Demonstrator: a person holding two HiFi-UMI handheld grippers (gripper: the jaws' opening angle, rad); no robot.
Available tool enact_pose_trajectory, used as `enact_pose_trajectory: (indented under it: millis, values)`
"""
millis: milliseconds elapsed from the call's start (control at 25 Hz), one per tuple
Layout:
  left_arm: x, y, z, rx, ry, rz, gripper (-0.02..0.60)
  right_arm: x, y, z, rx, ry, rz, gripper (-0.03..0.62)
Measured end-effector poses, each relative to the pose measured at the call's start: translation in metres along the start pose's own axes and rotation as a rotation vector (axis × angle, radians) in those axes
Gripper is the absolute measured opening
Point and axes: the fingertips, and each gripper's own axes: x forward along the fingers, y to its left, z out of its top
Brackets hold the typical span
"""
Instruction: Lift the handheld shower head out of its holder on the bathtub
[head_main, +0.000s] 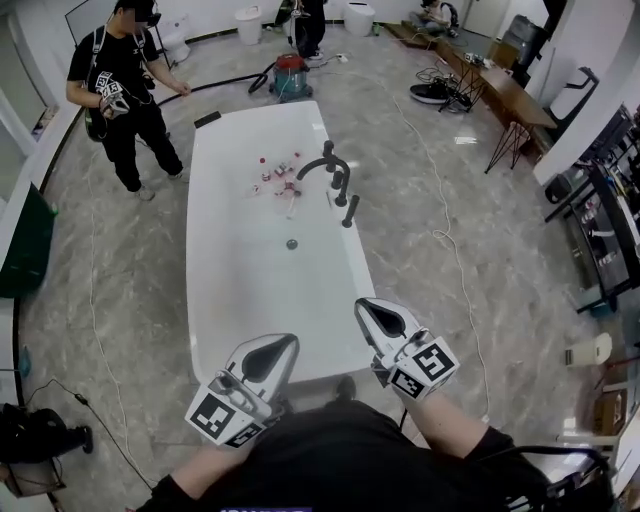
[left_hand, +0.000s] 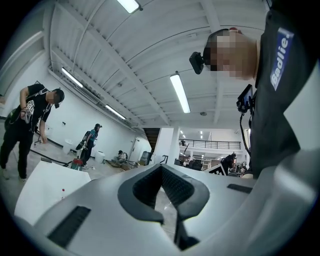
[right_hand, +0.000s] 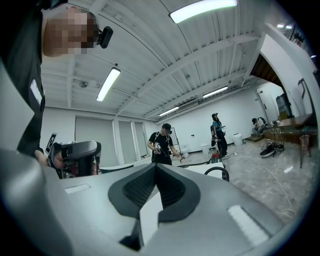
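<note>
A long white bathtub (head_main: 215, 300) runs away from me in the head view. On its right rim stands a black curved spout (head_main: 322, 163), then black knobs (head_main: 341, 187), then the black handheld shower head (head_main: 350, 211), upright in its holder. Both grippers hang at the tub's near end, far short of it. My left gripper (head_main: 293, 340) is shut and empty over the near rim. The right gripper (head_main: 362, 304) is also shut and empty near the tub's right corner. In the right gripper view the gripper (right_hand: 156, 166) points along the tub, with the spout (right_hand: 217, 171) ahead. The left gripper view shows that gripper (left_hand: 161, 169) and the tub (left_hand: 40, 185).
Several small red and white items (head_main: 280, 175) lie in the tub near the drain (head_main: 291, 243). A person in black (head_main: 125, 90) stands by the tub's far left. A red vacuum (head_main: 290, 75) sits beyond the tub. A cable (head_main: 445, 240) trails on the floor at right; tables (head_main: 510, 100) stand further right.
</note>
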Motion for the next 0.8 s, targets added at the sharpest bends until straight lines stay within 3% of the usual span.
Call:
enact_pose_trajectory:
  millis: [560, 800]
  values:
    - [0.072, 0.016, -0.024, 0.008, 0.018, 0.157, 0.000, 0.041, -0.166, -0.038, 0.004, 0.099, 0.004, 0.038]
    - [0.083, 0.013, -0.035, 0.009, 0.045, 0.205, 0.000, 0.068, -0.231, -0.073, -0.028, 0.186, -0.011, 0.095]
